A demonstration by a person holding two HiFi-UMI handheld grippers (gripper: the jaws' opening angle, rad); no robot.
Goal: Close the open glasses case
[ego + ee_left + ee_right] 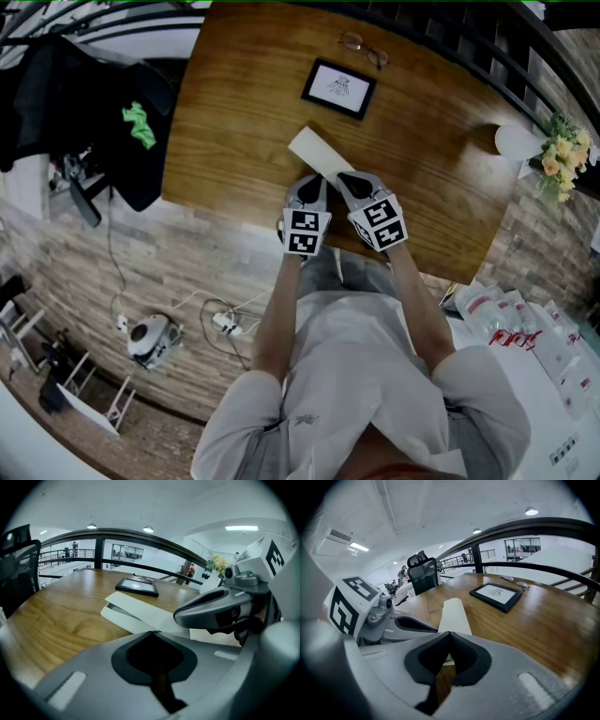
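A flat white glasses case (pixel 317 153) lies on the wooden table (pixel 234 112) near its front edge. In the left gripper view the case (pixel 140 613) shows its lid raised a little above the base, with a thin dark gap at the near-left end. My left gripper (pixel 309 186) and right gripper (pixel 353 181) sit side by side at the case's near end. Both are shut with nothing between the jaws. The left gripper's tips (pixel 150 631) point at the case. The right gripper's tips (pixel 449 633) meet just short of the case (pixel 453 613).
A black picture frame (pixel 338 88) lies beyond the case, and a pair of glasses (pixel 364 49) lies at the far edge. A white vase (pixel 517 141) with flowers (pixel 561 155) stands at the right end. A chair draped in dark clothes (pixel 84 103) stands left of the table.
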